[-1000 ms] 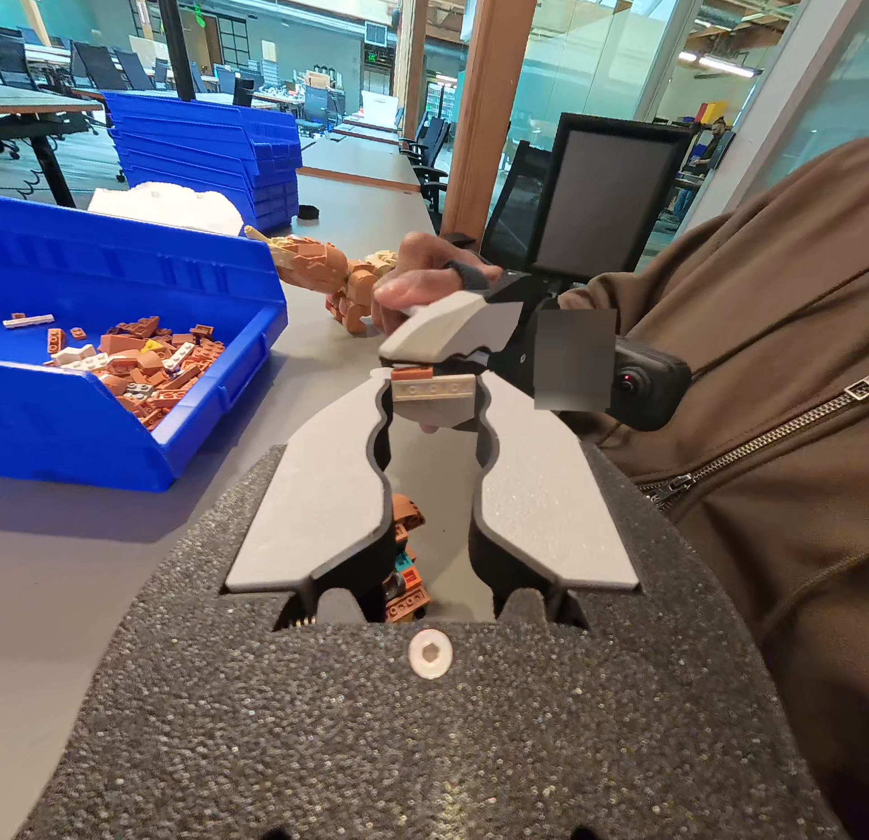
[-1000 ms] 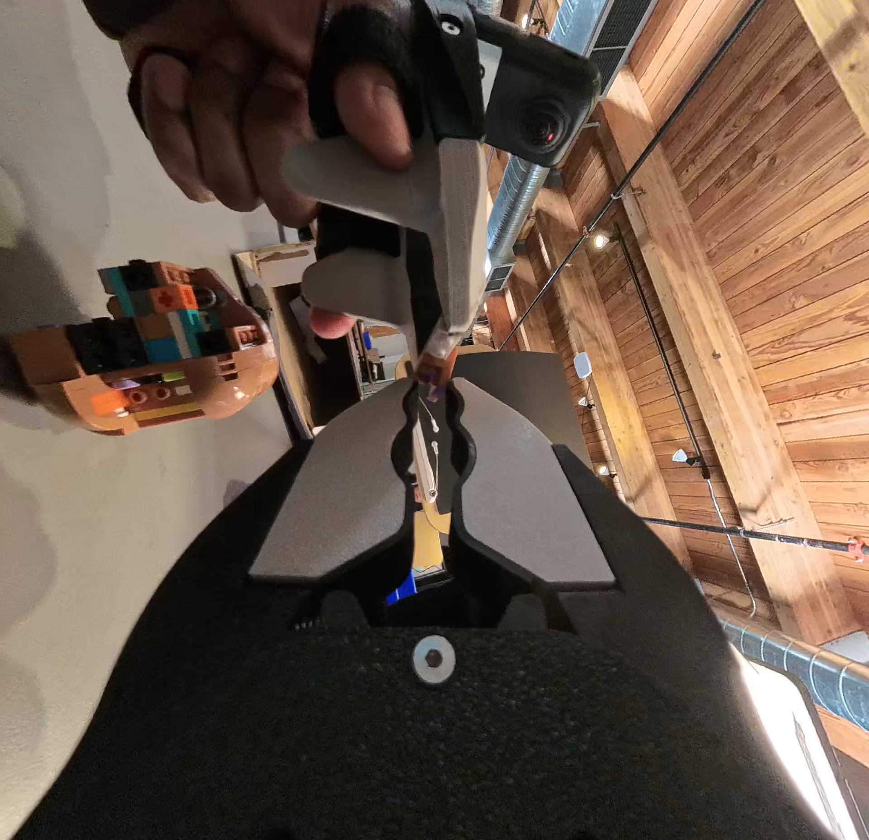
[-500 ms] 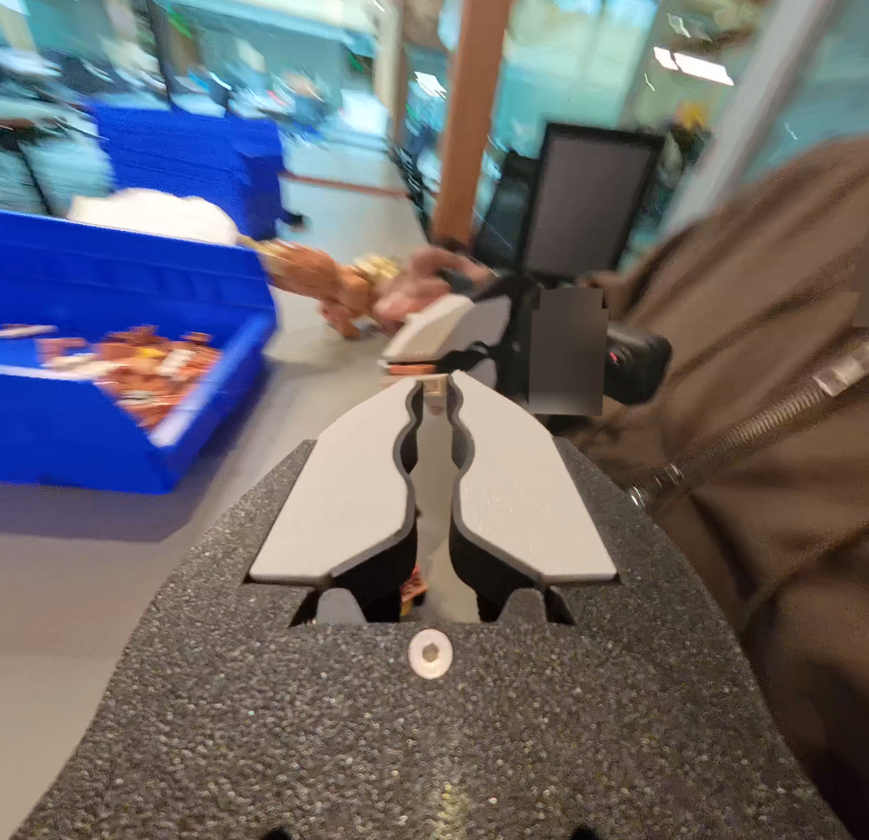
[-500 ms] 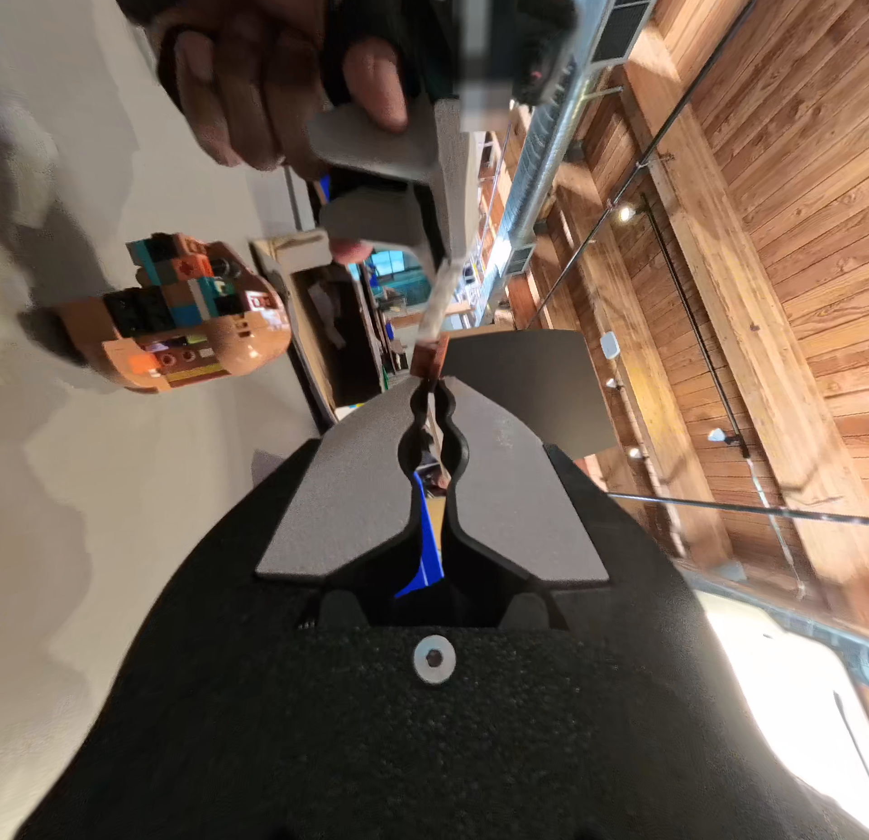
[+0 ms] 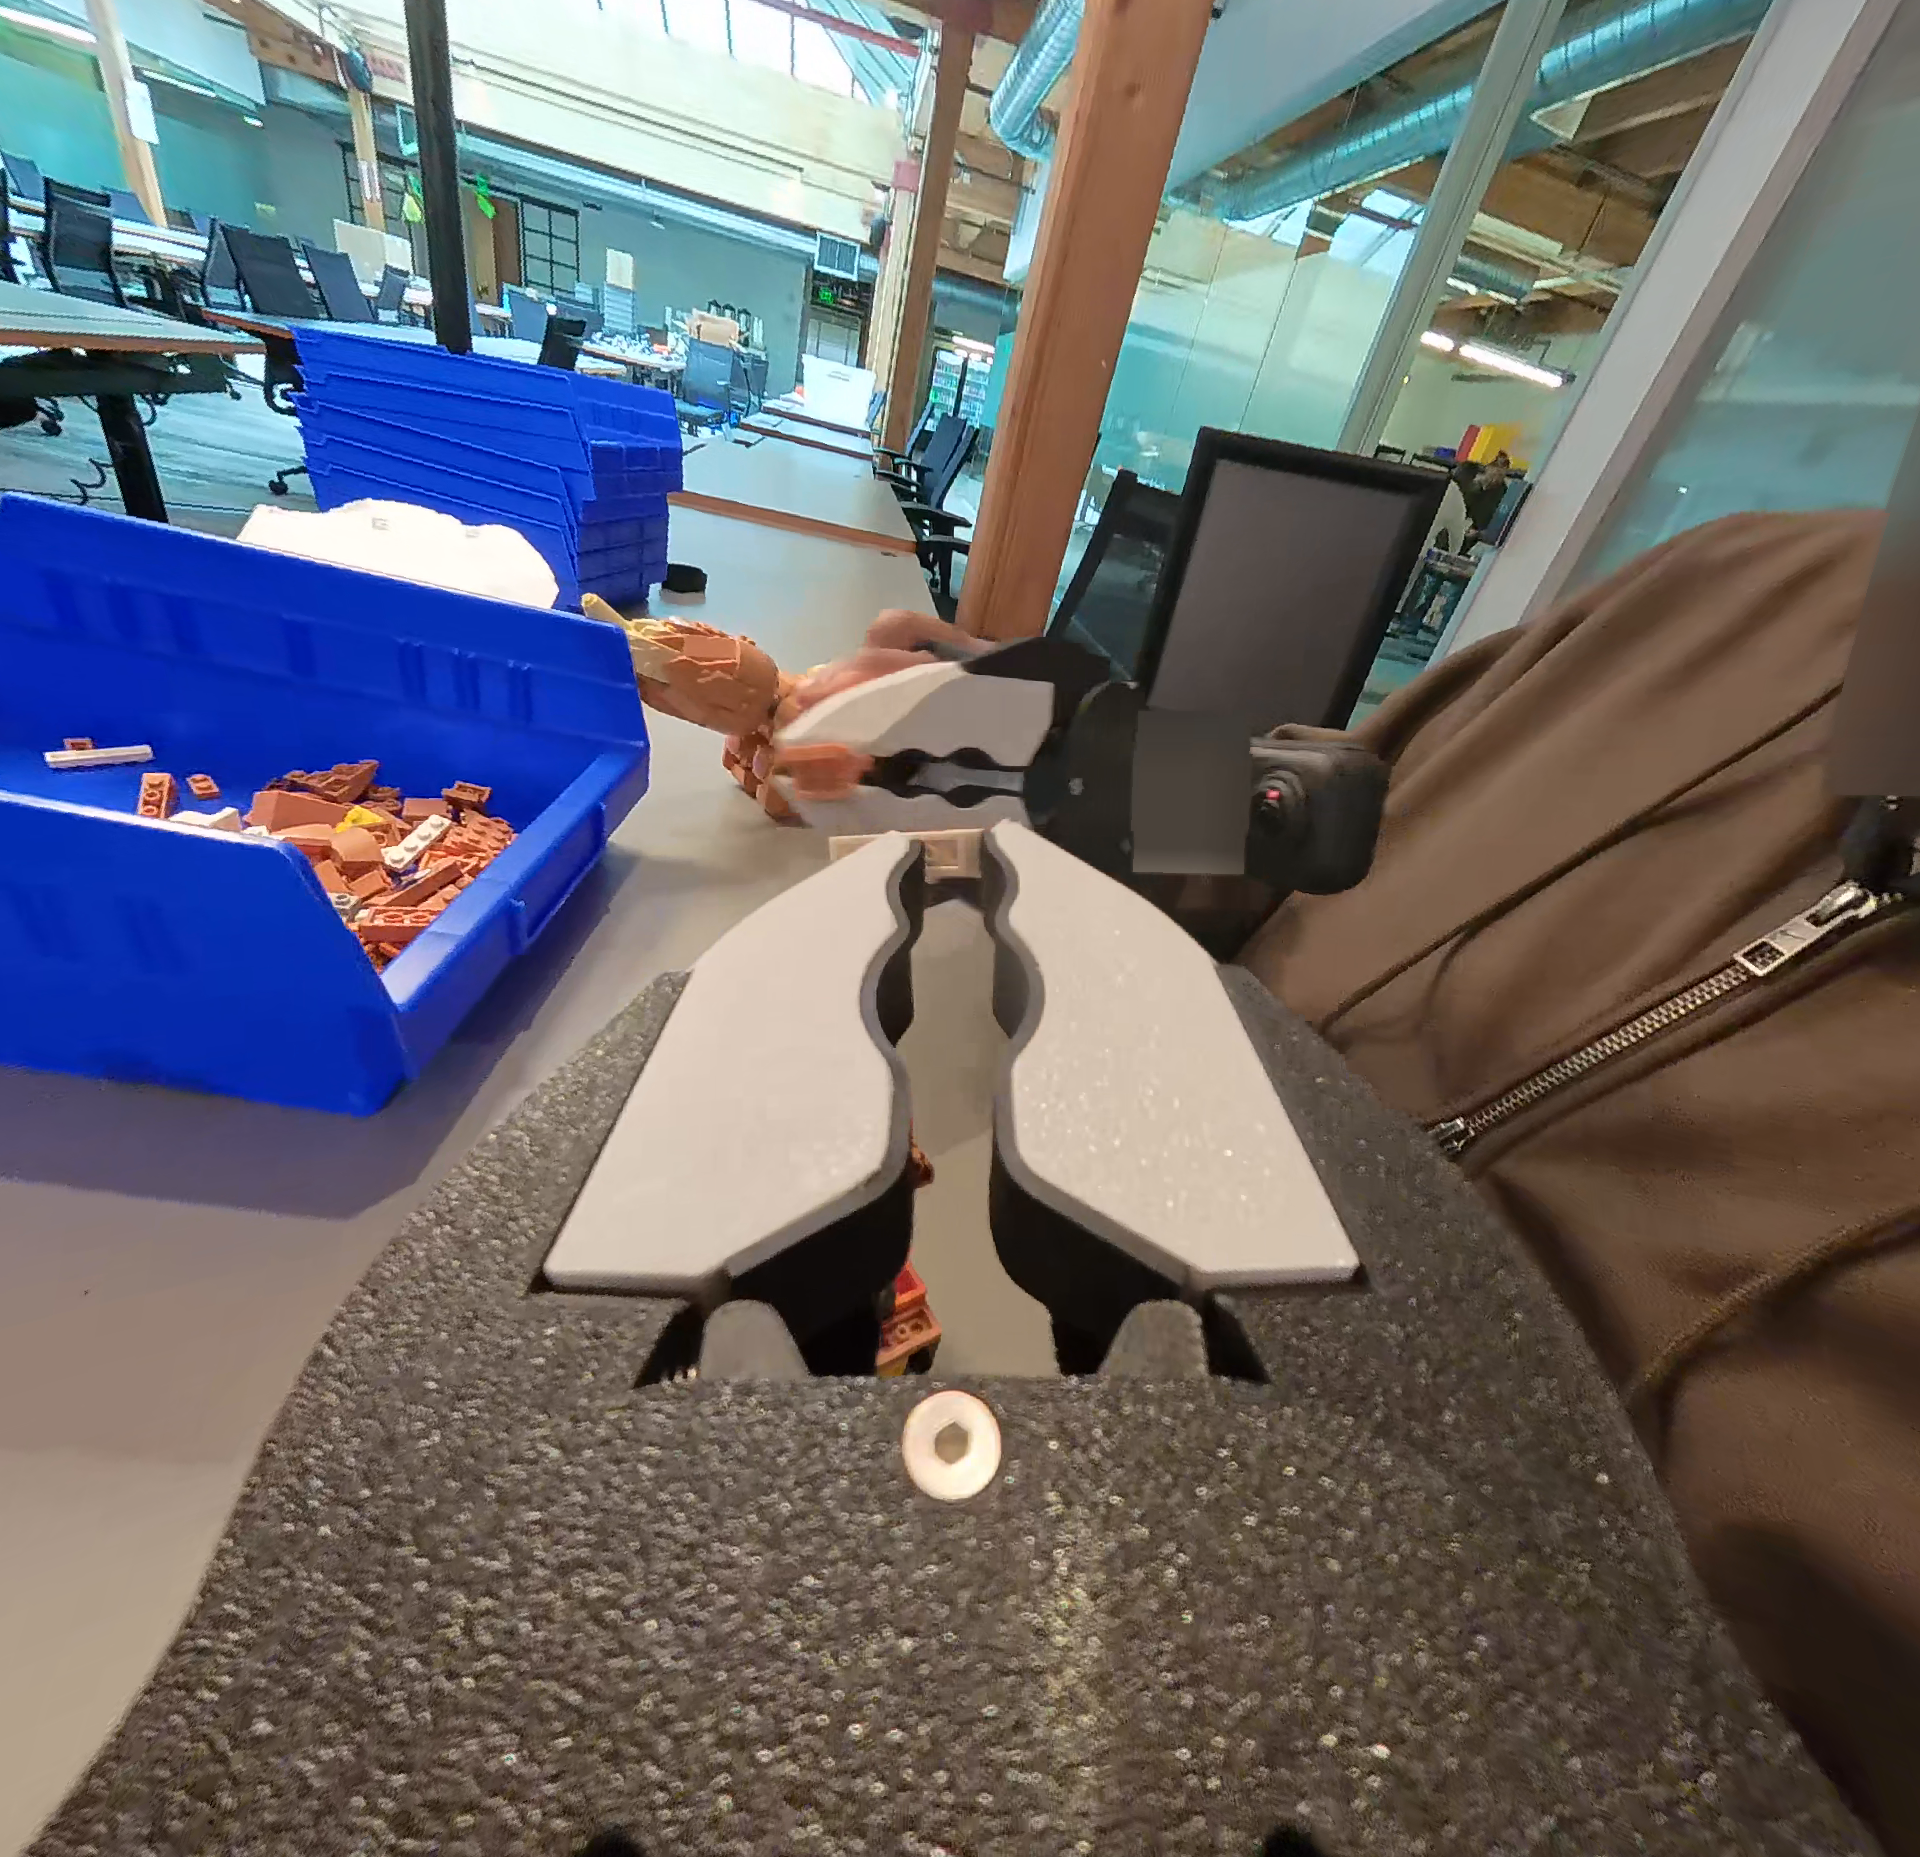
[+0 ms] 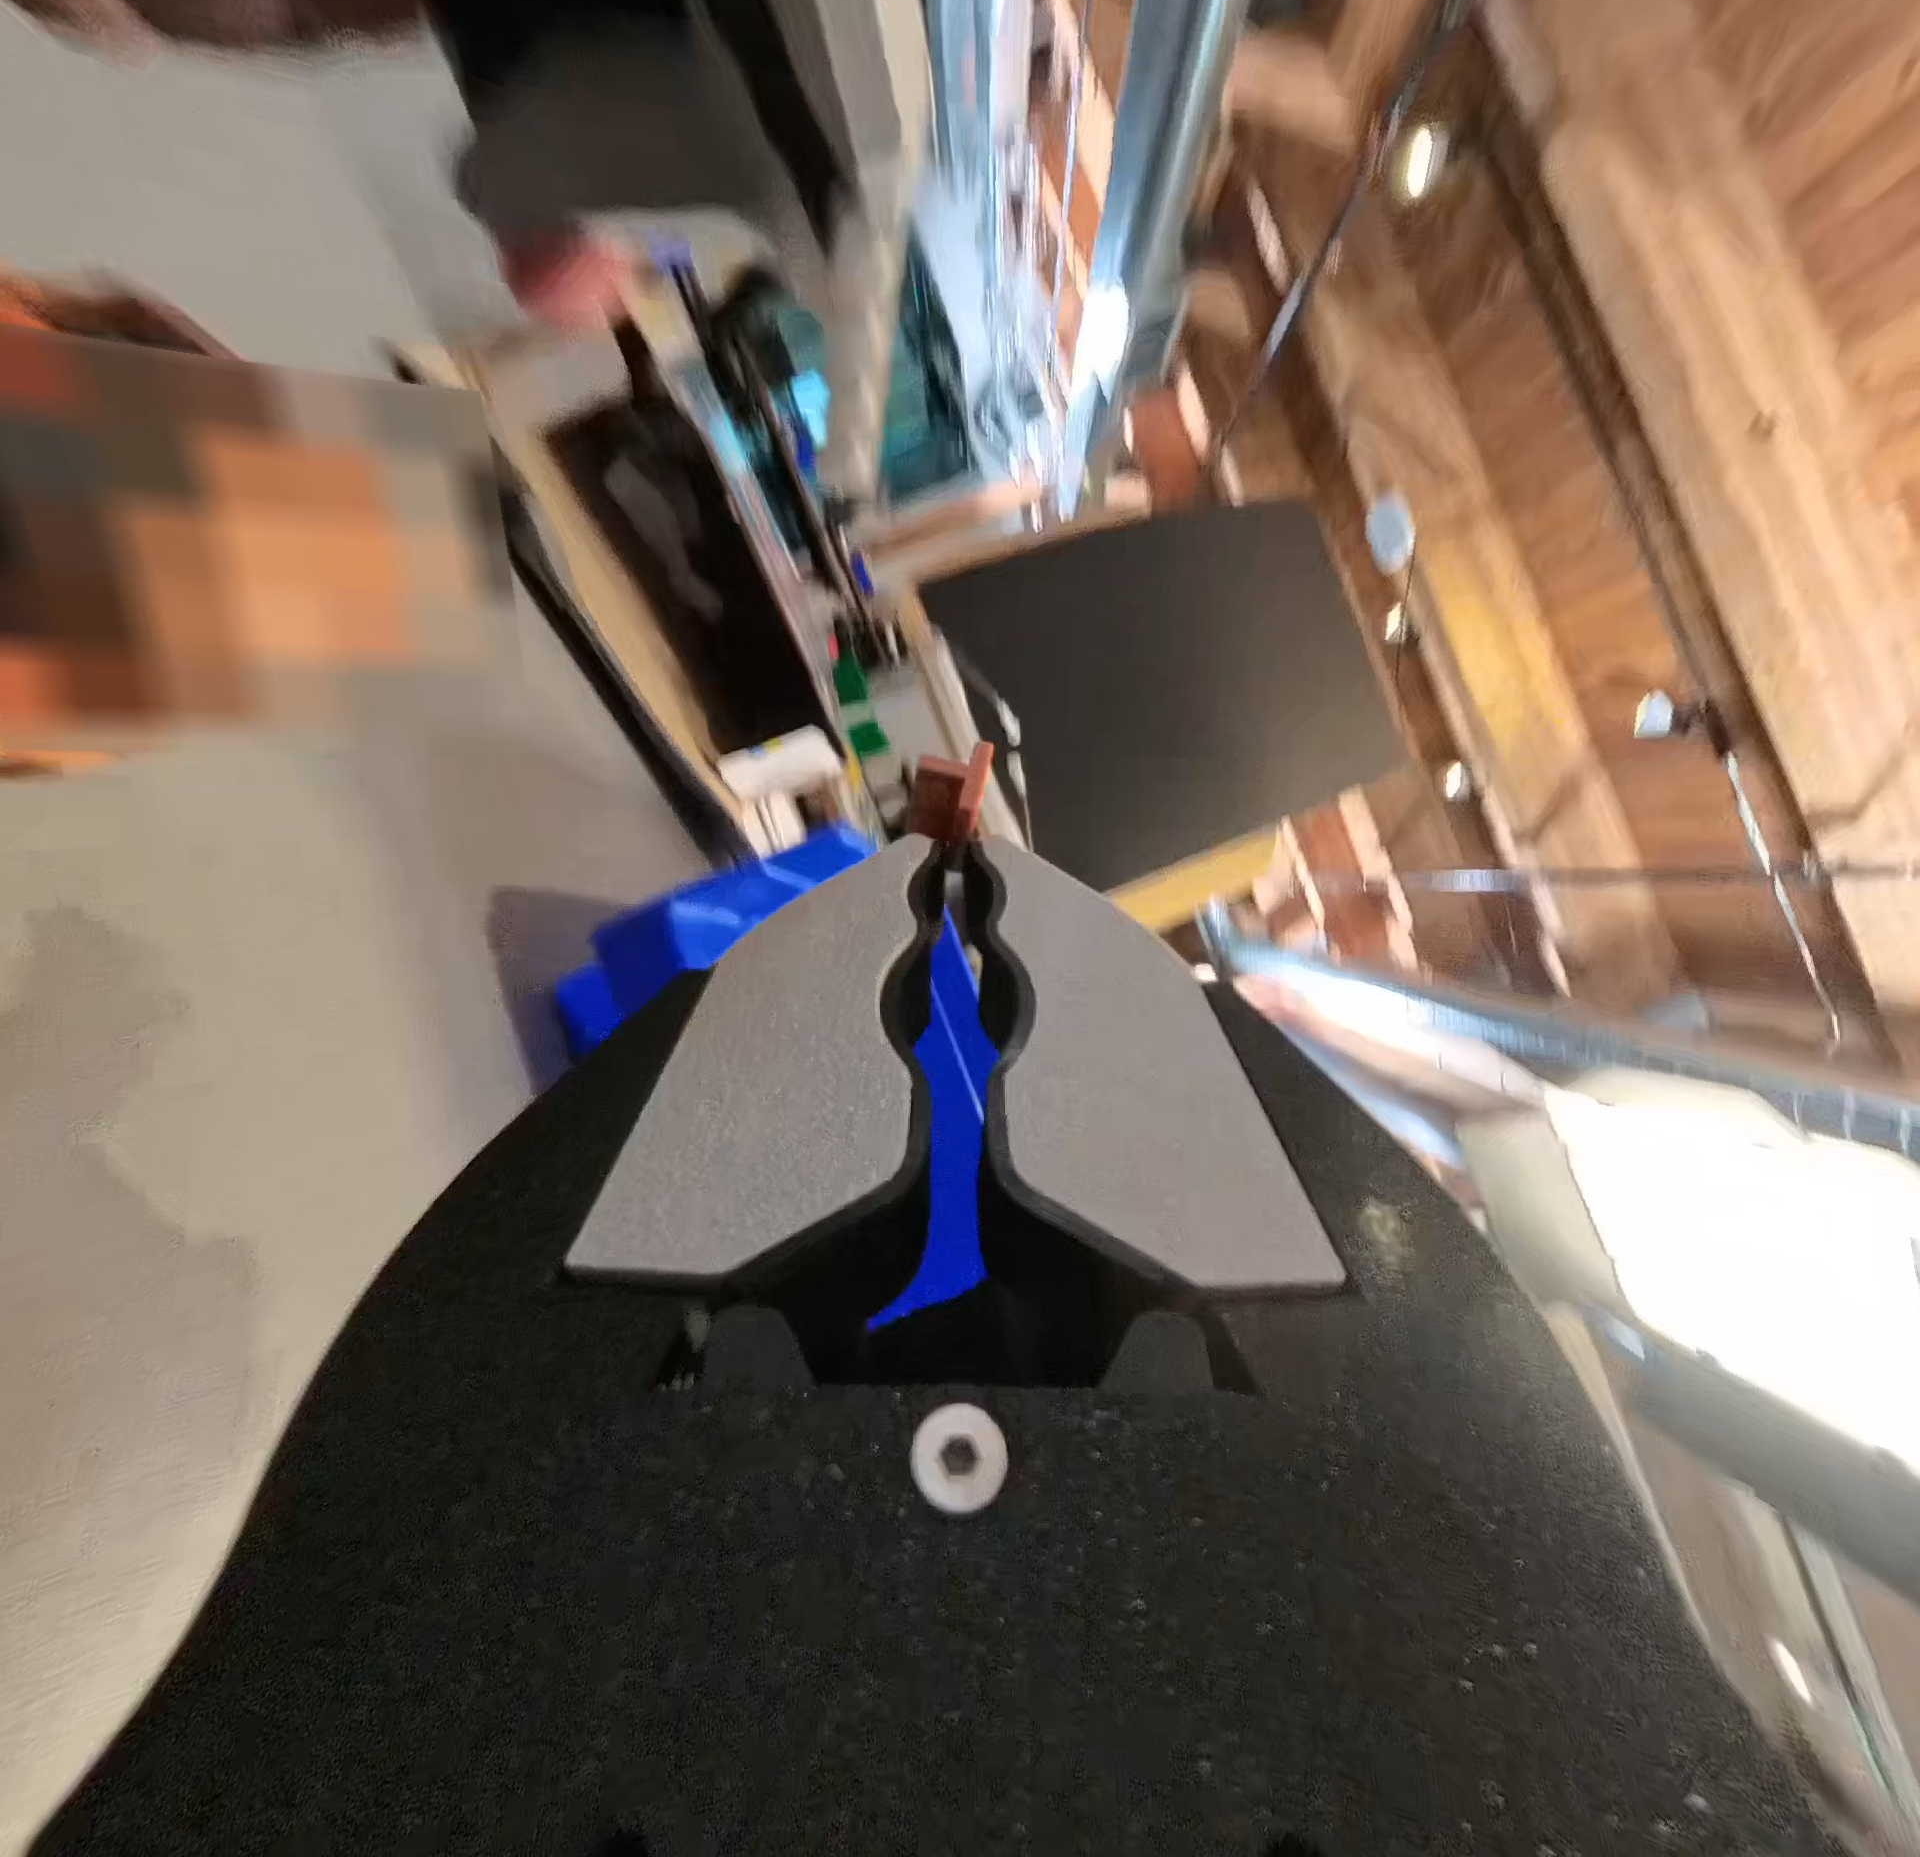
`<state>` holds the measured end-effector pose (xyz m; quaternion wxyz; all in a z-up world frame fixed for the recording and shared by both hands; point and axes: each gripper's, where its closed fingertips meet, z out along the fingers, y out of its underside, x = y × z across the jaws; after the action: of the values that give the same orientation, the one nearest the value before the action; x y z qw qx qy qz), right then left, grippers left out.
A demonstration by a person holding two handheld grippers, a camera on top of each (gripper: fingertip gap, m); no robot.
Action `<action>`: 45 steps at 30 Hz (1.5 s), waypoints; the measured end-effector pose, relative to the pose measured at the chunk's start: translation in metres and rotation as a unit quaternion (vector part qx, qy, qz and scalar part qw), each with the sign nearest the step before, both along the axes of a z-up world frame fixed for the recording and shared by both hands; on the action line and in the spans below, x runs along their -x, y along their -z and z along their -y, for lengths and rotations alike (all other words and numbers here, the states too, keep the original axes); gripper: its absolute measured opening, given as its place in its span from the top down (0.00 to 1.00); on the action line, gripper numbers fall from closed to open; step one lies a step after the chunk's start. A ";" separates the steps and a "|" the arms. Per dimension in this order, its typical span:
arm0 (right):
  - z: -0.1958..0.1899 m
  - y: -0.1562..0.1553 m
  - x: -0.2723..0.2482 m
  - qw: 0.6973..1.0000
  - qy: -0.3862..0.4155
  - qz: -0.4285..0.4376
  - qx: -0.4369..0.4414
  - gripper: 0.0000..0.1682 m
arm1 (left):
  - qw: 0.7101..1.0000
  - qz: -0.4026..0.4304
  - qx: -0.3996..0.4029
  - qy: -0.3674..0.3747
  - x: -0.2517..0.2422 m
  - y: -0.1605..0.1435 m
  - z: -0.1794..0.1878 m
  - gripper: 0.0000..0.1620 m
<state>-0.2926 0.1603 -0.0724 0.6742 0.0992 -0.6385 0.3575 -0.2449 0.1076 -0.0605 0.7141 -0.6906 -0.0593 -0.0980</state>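
Right hand-held gripper (image 6: 954, 851) withdrew, pinching brown brick (image 6: 948, 791).

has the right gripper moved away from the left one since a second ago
Yes. In the left wrist view the right gripper has shifted left, toward the blue bin, carrying a brown brick off the tan plate.
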 end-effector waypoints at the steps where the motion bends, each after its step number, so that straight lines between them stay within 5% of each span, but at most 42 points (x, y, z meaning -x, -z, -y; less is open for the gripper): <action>1: -0.008 -0.001 0.018 0.999 0.040 0.014 0.003 0.99 | 1.000 0.003 -0.007 -0.002 0.001 -0.002 0.000 0.94; 4: -0.033 0.005 0.070 0.984 0.148 0.095 0.014 0.93 | 0.999 0.018 -0.026 -0.016 0.008 -0.005 0.001 0.94; 7: -0.022 0.012 0.067 0.984 0.103 0.139 0.031 0.81 | 0.998 0.030 -0.042 -0.031 0.013 -0.008 0.004 0.94; 13: 0.030 0.001 -0.013 0.999 -0.033 -0.007 -0.016 0.84 | 0.999 0.028 -0.037 -0.023 0.009 -0.006 -0.005 0.94; 18: 0.047 0.001 -0.026 0.999 -0.045 -0.012 -0.012 0.86 | 1.000 0.015 -0.016 -0.014 0.001 0.001 -0.014 0.94; 21: 0.043 -0.004 -0.027 0.999 -0.038 -0.021 0.005 0.95 | 1.000 0.012 -0.010 -0.012 -0.001 0.003 -0.016 0.94; 25: 0.039 -0.006 -0.029 0.997 -0.068 0.016 0.037 0.96 | 1.000 -0.001 -0.007 -0.011 -0.004 0.003 -0.019 0.93; 30: 0.038 0.001 -0.032 0.968 -0.143 0.174 0.111 0.96 | 0.997 -0.057 0.011 -0.044 -0.001 0.006 -0.020 0.87; 35: 0.039 0.016 -0.033 0.834 -0.230 0.452 0.218 0.96 | 0.977 -0.173 0.069 -0.103 0.009 0.021 -0.022 0.79; 42: 0.031 0.018 -0.059 0.530 -0.354 0.721 0.273 0.96 | 0.914 -0.376 0.077 -0.130 0.001 0.021 -0.026 0.78; 45: 0.027 0.018 -0.055 0.498 -0.349 0.741 0.286 0.96 | 0.889 -0.434 0.080 -0.126 -0.007 0.020 -0.026 0.79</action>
<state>-0.2373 0.1336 -0.0907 -0.2338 -0.1848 -0.6806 0.6693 -0.2376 0.1334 -0.0805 0.6178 -0.7055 0.1621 0.3070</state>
